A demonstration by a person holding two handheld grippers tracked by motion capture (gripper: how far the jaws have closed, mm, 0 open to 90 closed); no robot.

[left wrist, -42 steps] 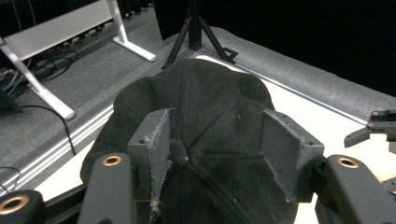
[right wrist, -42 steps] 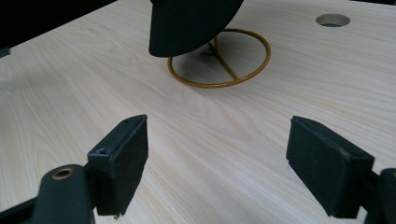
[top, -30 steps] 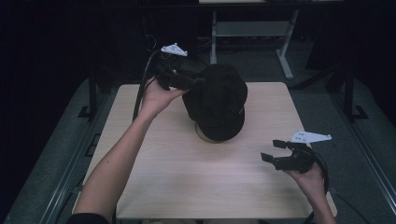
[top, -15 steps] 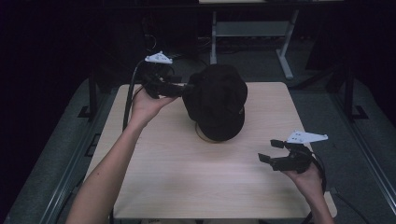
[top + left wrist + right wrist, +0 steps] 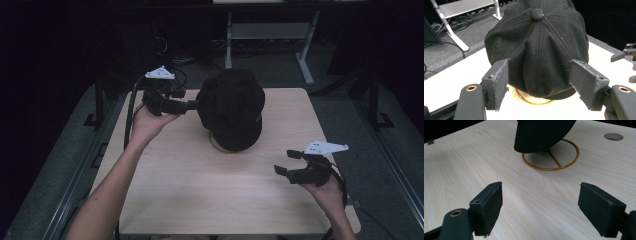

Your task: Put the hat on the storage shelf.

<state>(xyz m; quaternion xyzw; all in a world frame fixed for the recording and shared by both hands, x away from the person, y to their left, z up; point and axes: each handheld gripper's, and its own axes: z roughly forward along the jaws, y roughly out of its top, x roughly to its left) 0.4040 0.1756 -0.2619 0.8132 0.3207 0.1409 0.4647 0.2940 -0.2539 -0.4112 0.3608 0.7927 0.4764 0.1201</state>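
I see the pale wooden desk point(image 5: 190, 195) with a black cap point(image 5: 231, 107) sitting on a gold wire stand point(image 5: 550, 157) toward its far middle. My left tool point(image 5: 192, 105) is at the cap's left side, its jaws having just been opening; they stand apart on either side of the cap's edge, not pressing it. My right tool point(image 5: 286, 162) hovers near right, jaws wide and empty.

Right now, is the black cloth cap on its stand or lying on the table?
On its stand: the black cloth cap sits raised above the gold wire ring base.
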